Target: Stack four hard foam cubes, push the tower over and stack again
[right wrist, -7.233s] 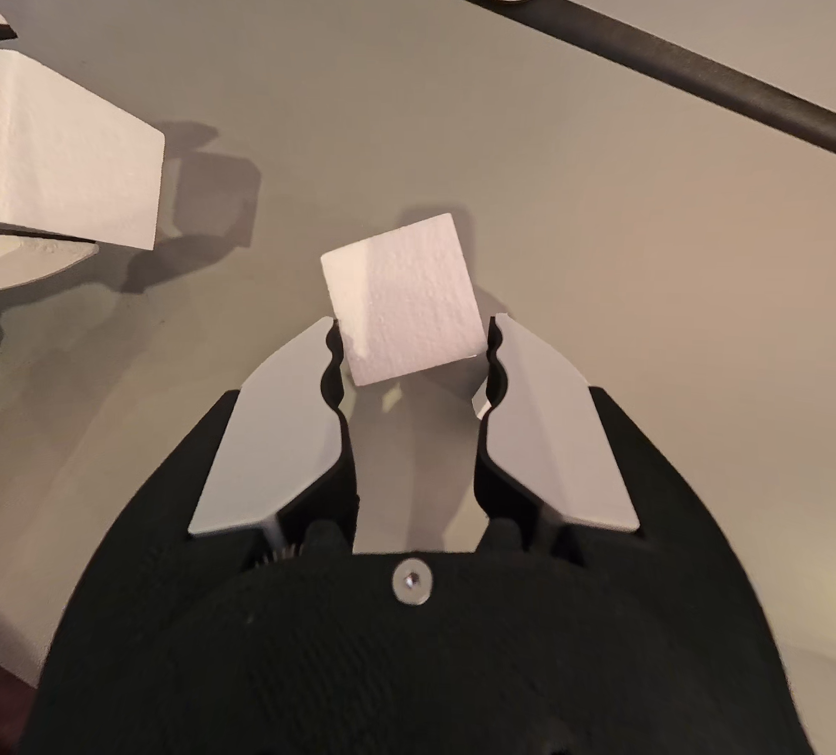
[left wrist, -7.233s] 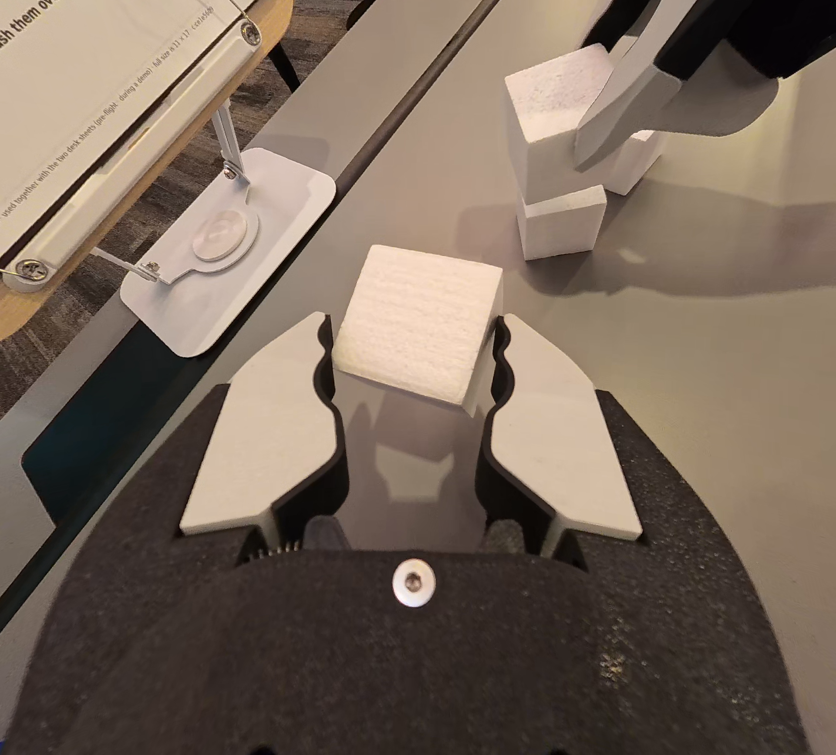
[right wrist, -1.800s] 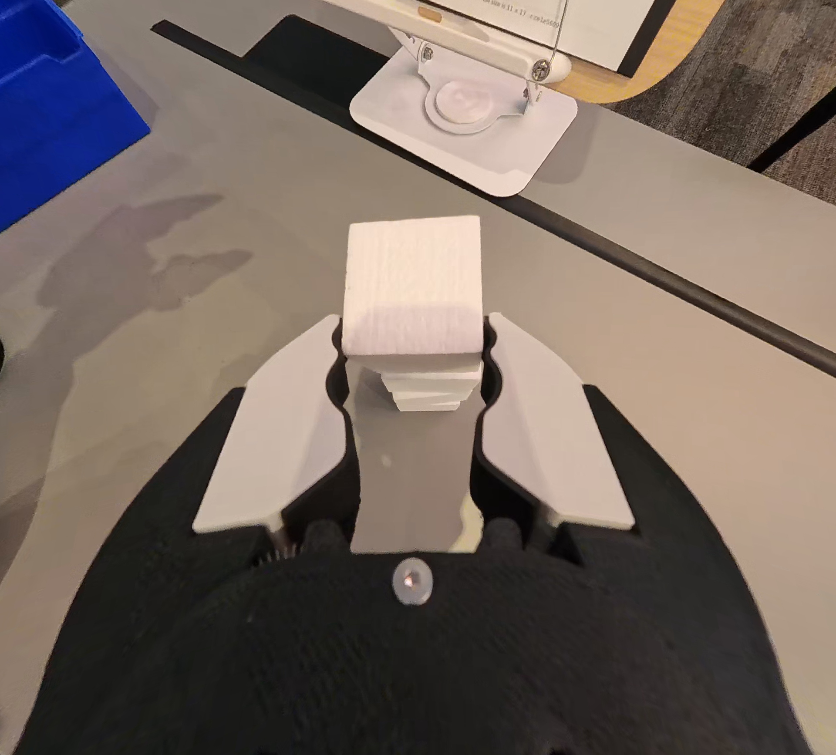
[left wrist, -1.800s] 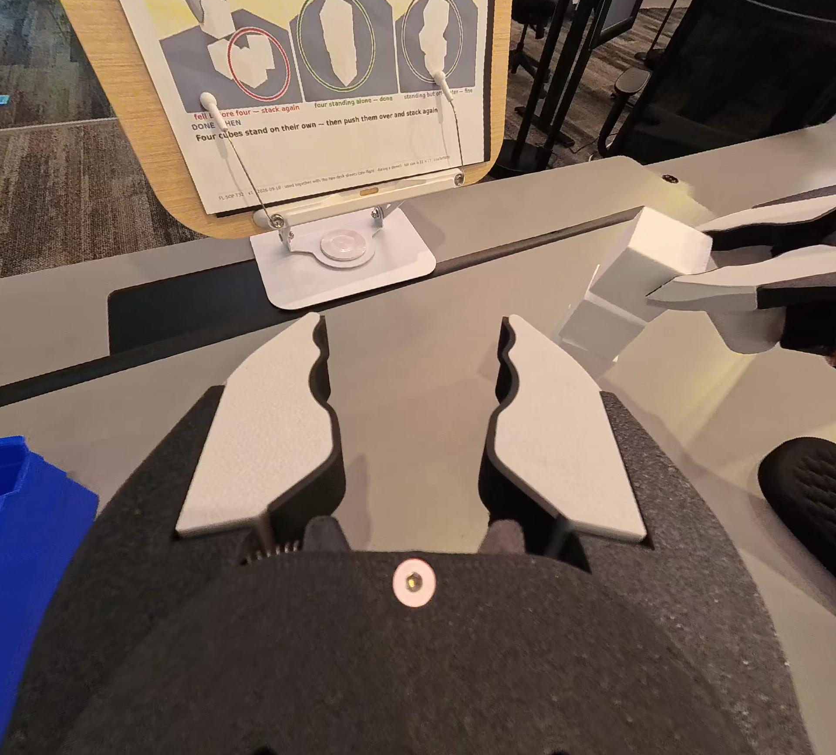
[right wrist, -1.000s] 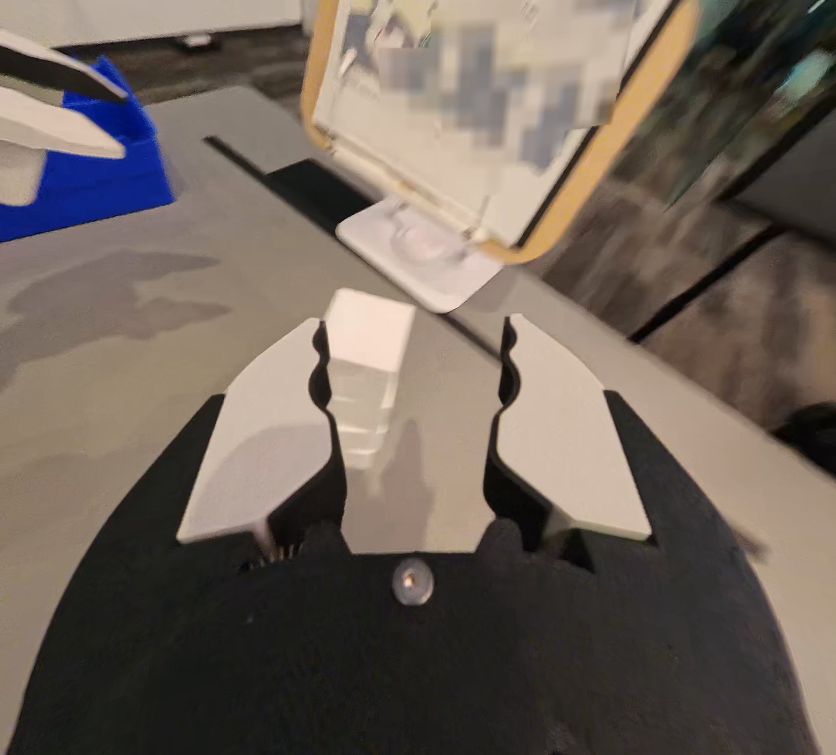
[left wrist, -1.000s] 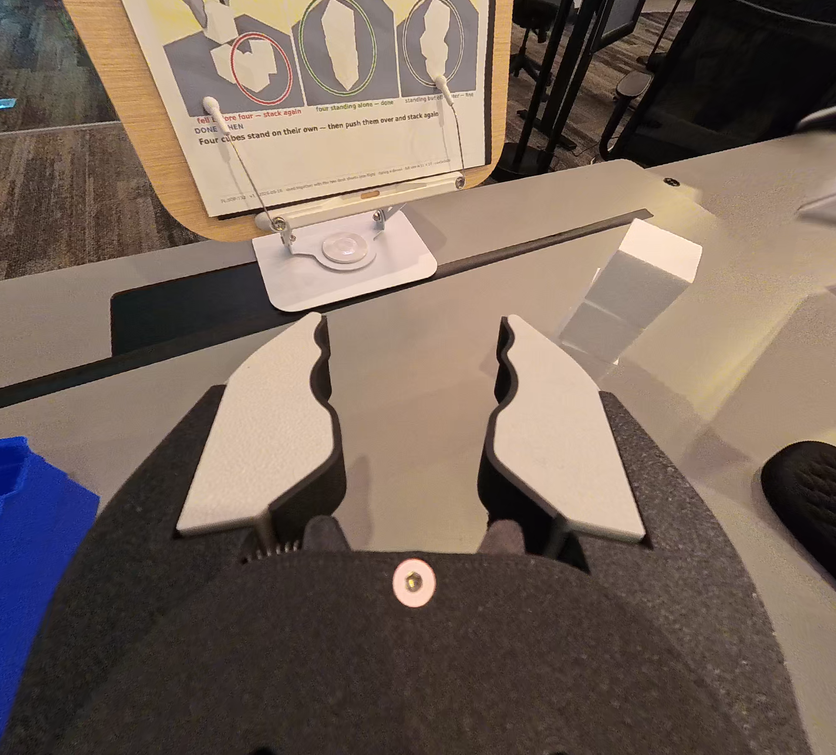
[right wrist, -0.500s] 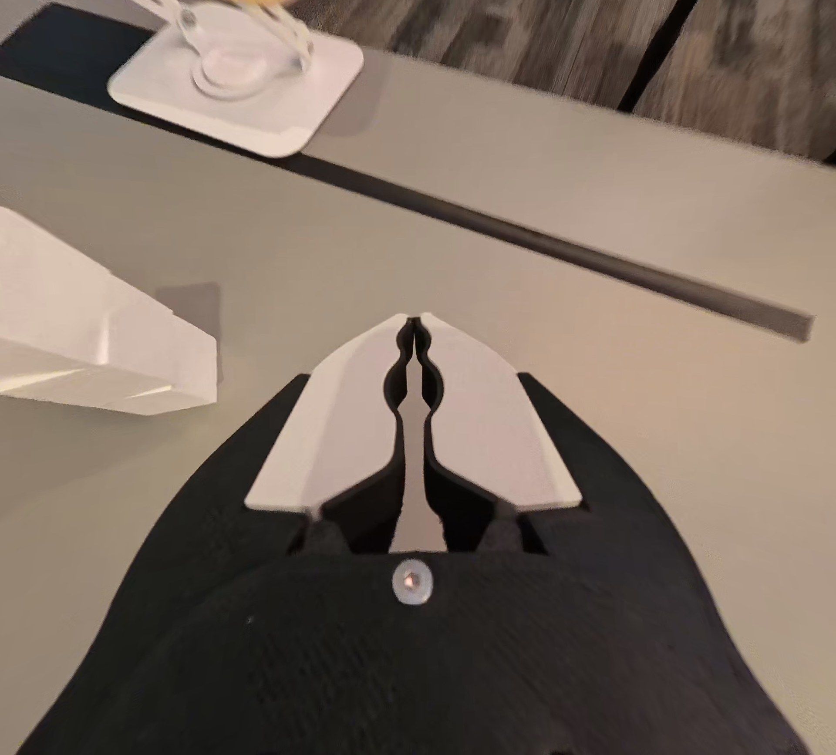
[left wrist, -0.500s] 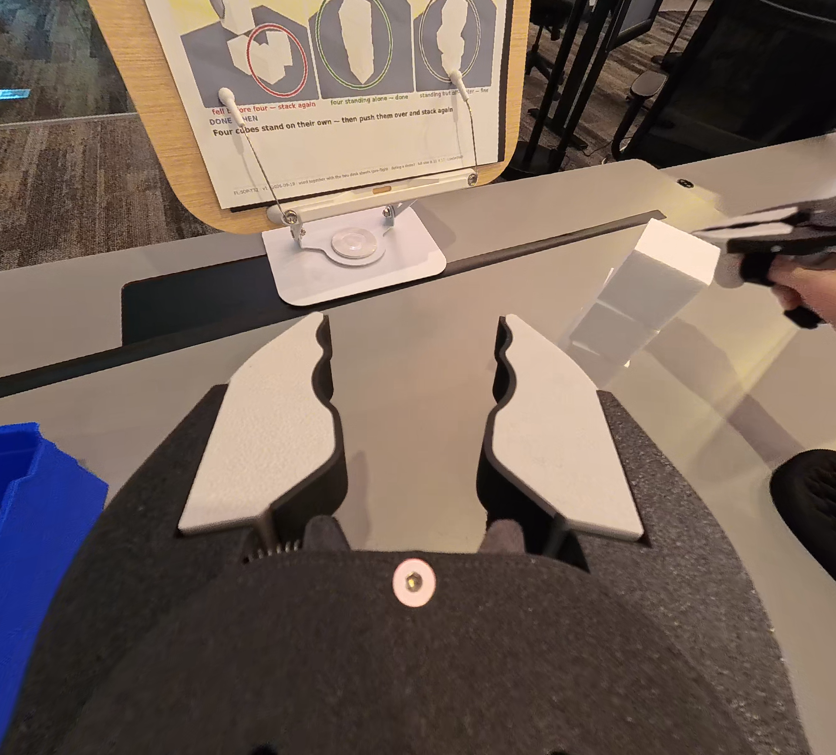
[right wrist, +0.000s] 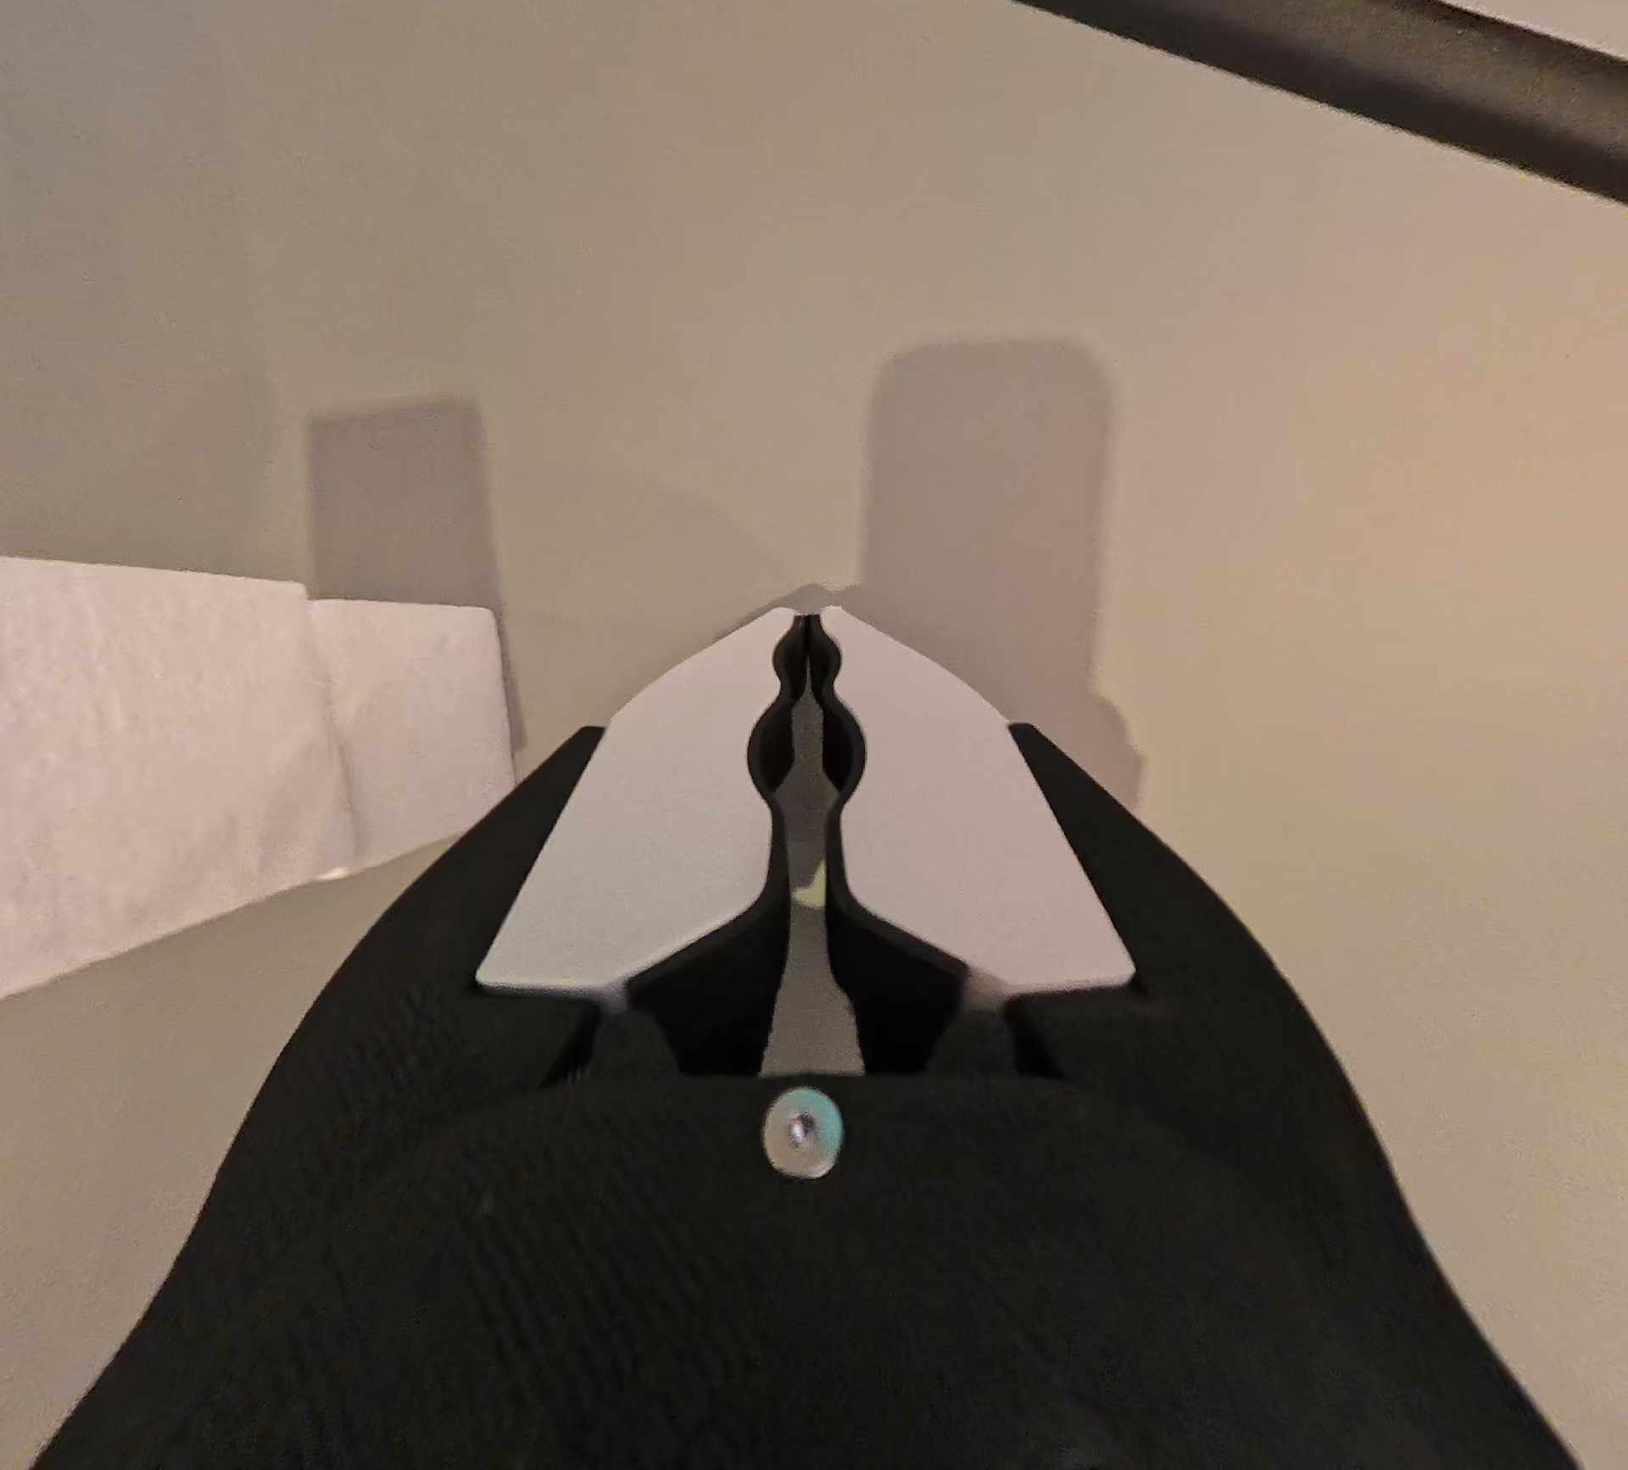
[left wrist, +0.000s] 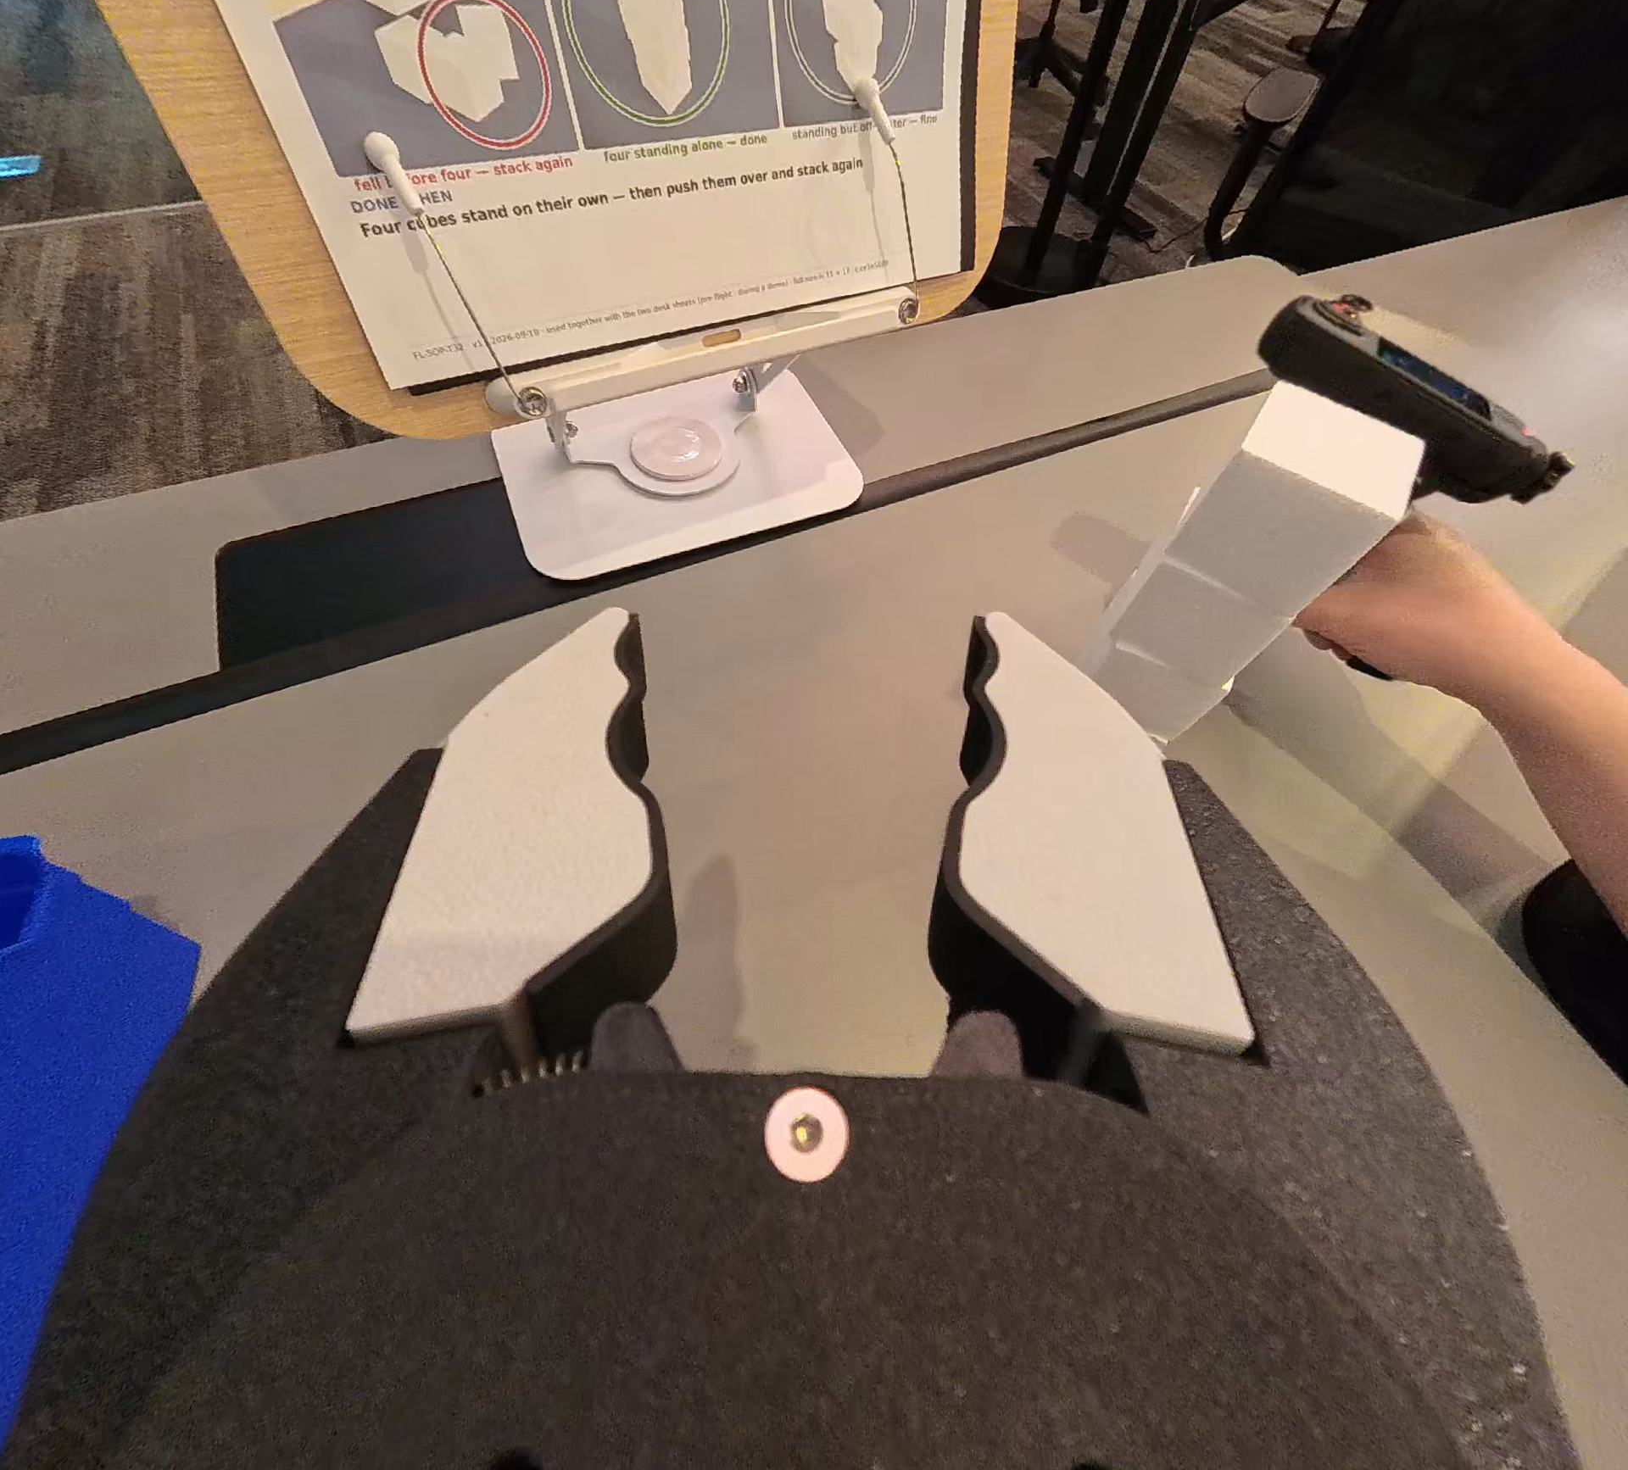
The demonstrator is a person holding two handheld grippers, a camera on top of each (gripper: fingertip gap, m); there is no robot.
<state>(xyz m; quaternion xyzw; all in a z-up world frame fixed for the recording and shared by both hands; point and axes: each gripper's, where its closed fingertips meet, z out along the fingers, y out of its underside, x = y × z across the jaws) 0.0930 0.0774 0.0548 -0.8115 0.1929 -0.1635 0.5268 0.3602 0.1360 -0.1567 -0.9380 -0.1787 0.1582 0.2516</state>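
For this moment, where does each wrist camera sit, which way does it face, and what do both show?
Left wrist view: on the left gripper, jaws open and empty, facing across the table to the instruction stand; the person's hand shows beside the foam cube tower.
Right wrist view: on the right gripper, jaws shut, angled down at the table, tower at left.
Shared: the tower and table.

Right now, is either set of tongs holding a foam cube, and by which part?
Nothing is held. The left tongs are open and empty; the right tongs are shut on nothing, beside the tower.
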